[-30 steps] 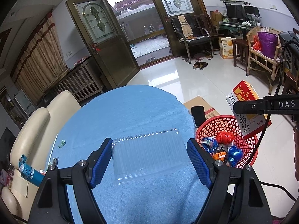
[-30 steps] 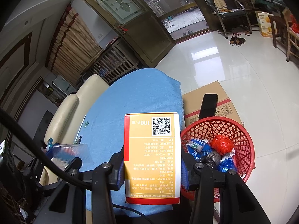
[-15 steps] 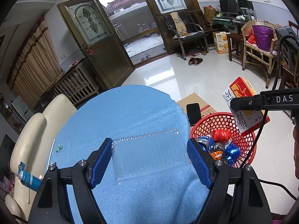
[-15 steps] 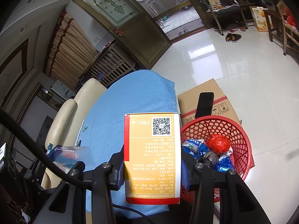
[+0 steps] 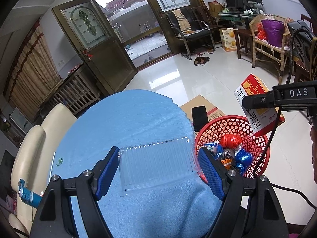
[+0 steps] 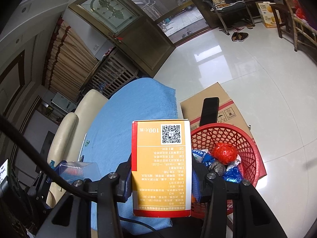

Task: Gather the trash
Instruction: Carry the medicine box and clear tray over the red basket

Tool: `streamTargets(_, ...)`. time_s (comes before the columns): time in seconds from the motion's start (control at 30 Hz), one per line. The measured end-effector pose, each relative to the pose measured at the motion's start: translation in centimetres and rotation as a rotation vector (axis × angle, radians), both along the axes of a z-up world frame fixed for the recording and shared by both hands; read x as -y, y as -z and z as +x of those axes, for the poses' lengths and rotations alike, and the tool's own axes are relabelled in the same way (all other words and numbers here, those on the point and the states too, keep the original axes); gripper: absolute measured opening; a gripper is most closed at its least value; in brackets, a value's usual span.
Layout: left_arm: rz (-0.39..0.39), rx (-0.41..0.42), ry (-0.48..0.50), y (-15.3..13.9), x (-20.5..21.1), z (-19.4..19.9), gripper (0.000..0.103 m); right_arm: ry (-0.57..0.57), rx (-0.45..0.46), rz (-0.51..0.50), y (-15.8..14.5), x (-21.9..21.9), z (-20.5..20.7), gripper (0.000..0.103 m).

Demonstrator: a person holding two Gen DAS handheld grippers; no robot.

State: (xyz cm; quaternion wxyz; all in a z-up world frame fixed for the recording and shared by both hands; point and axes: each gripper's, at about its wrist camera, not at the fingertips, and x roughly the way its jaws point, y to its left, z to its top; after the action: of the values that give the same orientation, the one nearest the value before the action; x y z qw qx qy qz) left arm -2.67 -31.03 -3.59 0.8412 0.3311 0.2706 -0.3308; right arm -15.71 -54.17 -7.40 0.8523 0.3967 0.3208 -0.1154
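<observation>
Red basket (image 5: 255,127) right of left tool (image 5: 158,166) already holds wrappers. Left tool clamps clear tray (image 5: 156,163) above bench (image 5: 126,123). Right tool (image 6: 161,175) clamps yellow carton (image 6: 161,168) beside basket. Both await drop.

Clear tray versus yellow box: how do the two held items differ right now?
The clear tray is see-through, ribbed plastic; the yellow box is opaque printed card with a QR code. The tray spans wide-set jaws of the left gripper; the box sits between much narrower jaws of the right gripper. The tray hangs above the blue cloth; the box is beside the red basket. Both are held.
</observation>
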Motion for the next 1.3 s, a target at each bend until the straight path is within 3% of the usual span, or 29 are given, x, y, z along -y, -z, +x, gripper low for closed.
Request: streamTargets(1.3, 0.081, -0.038, 0.082, 2.7, 3.1, -1.3, 0.081, 0.083, -0.068, 0.066, 3.1, 3.0, -1.0, 0.049)
